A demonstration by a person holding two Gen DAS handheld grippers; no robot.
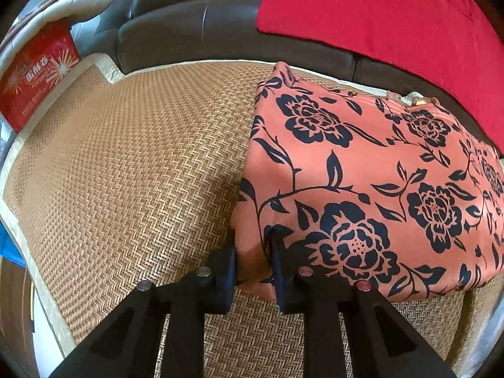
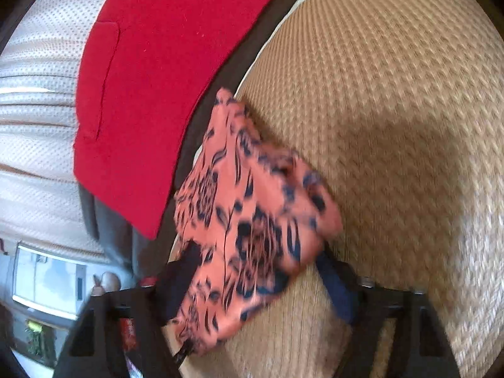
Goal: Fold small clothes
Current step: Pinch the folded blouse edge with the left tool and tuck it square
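A coral garment (image 1: 362,173) printed with dark navy flowers lies folded on a woven straw mat (image 1: 141,173), toward the right. My left gripper (image 1: 252,249) is shut on its near left corner, and the fabric is pinched between the two dark fingers (image 1: 277,261). In the blurred right wrist view the same garment (image 2: 252,204) bunches across my right gripper (image 2: 256,267). Those jaws stand wide apart and cloth fills the gap, draping over the left finger (image 2: 186,271). The blur hides whether the pads press on it.
A brown leather sofa back (image 1: 189,25) runs behind the mat, and a red cushion (image 1: 378,15) leans on it close to the garment's far edge. A red printed box (image 1: 37,72) stands at the mat's far left corner. White quilted fabric (image 2: 31,126) lies beyond the cushion.
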